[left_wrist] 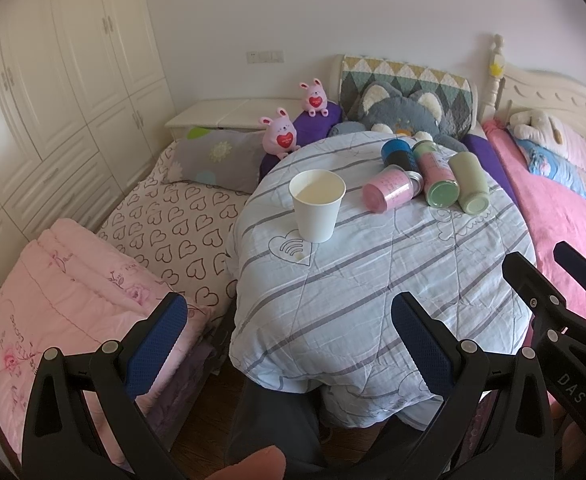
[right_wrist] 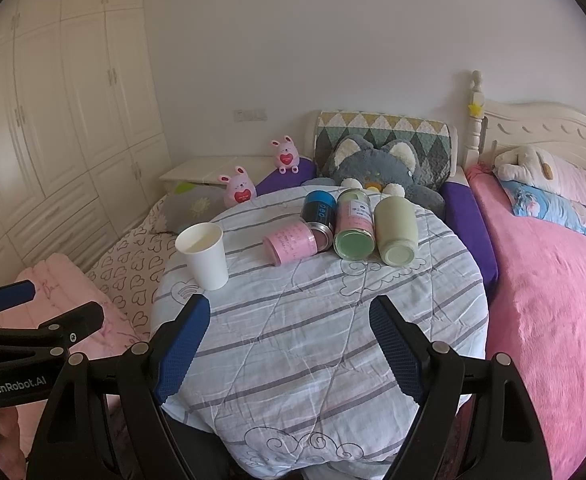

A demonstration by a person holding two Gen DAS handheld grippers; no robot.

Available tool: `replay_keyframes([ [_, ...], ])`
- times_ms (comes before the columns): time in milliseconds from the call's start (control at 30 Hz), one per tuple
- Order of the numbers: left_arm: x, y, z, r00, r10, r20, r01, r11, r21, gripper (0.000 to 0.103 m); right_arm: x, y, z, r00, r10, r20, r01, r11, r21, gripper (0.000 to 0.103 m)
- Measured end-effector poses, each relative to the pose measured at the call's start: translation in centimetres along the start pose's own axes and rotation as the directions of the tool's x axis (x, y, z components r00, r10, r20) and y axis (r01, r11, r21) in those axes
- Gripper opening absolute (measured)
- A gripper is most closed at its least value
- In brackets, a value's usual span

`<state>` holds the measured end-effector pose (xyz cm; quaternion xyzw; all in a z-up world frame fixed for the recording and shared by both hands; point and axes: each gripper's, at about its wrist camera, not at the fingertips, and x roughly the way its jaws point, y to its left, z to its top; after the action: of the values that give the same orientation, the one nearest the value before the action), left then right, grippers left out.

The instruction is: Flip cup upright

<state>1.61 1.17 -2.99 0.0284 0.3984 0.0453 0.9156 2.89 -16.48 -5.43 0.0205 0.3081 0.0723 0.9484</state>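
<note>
A white paper cup (left_wrist: 316, 207) stands upright, mouth up, on a round table under a striped light-blue quilt (left_wrist: 393, 280). It also shows in the right wrist view (right_wrist: 205, 255) at the table's left. My left gripper (left_wrist: 289, 320) is open and empty, held back near the table's front edge. My right gripper (right_wrist: 289, 326) is open and empty over the table's front half, below and to the right of the cup. The right gripper also shows at the right edge of the left wrist view (left_wrist: 549, 272).
Several cans lie on their sides at the back of the table: pink (right_wrist: 293, 242), blue-black (right_wrist: 318, 210), pink-green (right_wrist: 354, 226), pale green (right_wrist: 396, 230). Plush toys and pillows sit behind. A heart-print bed (left_wrist: 173, 224) lies left, a pink bed (right_wrist: 553, 300) right.
</note>
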Motion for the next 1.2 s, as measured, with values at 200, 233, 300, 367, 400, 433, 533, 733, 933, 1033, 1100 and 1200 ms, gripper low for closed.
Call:
replay_keyframes([
  [200,0.03,0.00,0.05,1.000,0.002,0.000,-0.002,1.000,0.000,0.103,0.08,0.02,0.08,1.000,0.000,0.000,0.000,1.000,0.000,0.083],
  [233,0.01,0.00,0.07,1.000,0.001,0.000,-0.001,1.000,-0.001,0.103,0.09,0.02,0.09,1.000,0.001,0.000,-0.001,1.000,0.000,0.083],
  [300,0.06,-0.02,0.09,1.000,0.002,0.001,-0.002,1.000,-0.001,0.103,0.09,0.03,0.10,1.000,0.000,0.000,0.000,1.000,0.000,0.083],
  [367,0.03,-0.01,0.11,1.000,0.002,0.000,-0.002,1.000,0.000,0.103,0.10,0.02,0.10,1.000,0.001,-0.001,-0.001,1.000,0.000,0.083],
  [400,0.03,-0.02,0.12,1.000,0.002,0.000,-0.002,1.000,0.000,0.103,0.09,0.02,0.10,1.000,0.002,0.000,-0.002,1.000,0.000,0.083],
  [433,0.00,-0.02,0.14,1.000,0.001,-0.001,-0.001,1.000,0.001,0.103,0.10,0.04,0.13,1.000,0.000,0.000,0.000,1.000,0.000,0.083],
  [533,0.00,-0.07,0.17,1.000,0.001,-0.001,-0.001,1.000,0.000,0.103,0.11,0.05,0.13,1.000,0.000,-0.001,0.000,1.000,0.000,0.083],
  [733,0.22,-0.08,0.16,1.000,0.000,-0.004,0.000,1.000,0.002,0.103,0.12,0.02,0.12,1.000,0.001,-0.002,-0.001,1.000,0.001,0.083],
  [933,0.61,0.08,0.10,1.000,0.002,-0.008,-0.002,1.000,0.005,0.103,0.20,-0.05,0.21,1.000,0.001,-0.003,-0.001,1.000,0.001,0.083],
  [1033,0.62,0.05,0.14,1.000,-0.003,-0.010,0.003,1.000,0.004,0.103,0.18,-0.07,0.21,1.000,0.002,-0.003,-0.002,1.000,0.001,0.083],
  [1100,0.69,0.22,0.05,1.000,-0.011,-0.009,0.011,1.000,-0.003,0.103,0.33,-0.13,0.24,1.000,0.003,-0.005,-0.003,1.000,0.002,0.083],
  [1200,0.69,0.36,0.04,1.000,-0.002,0.002,0.002,1.000,-0.010,0.103,0.54,-0.21,0.24,1.000,0.003,-0.007,-0.003,1.000,0.003,0.083],
])
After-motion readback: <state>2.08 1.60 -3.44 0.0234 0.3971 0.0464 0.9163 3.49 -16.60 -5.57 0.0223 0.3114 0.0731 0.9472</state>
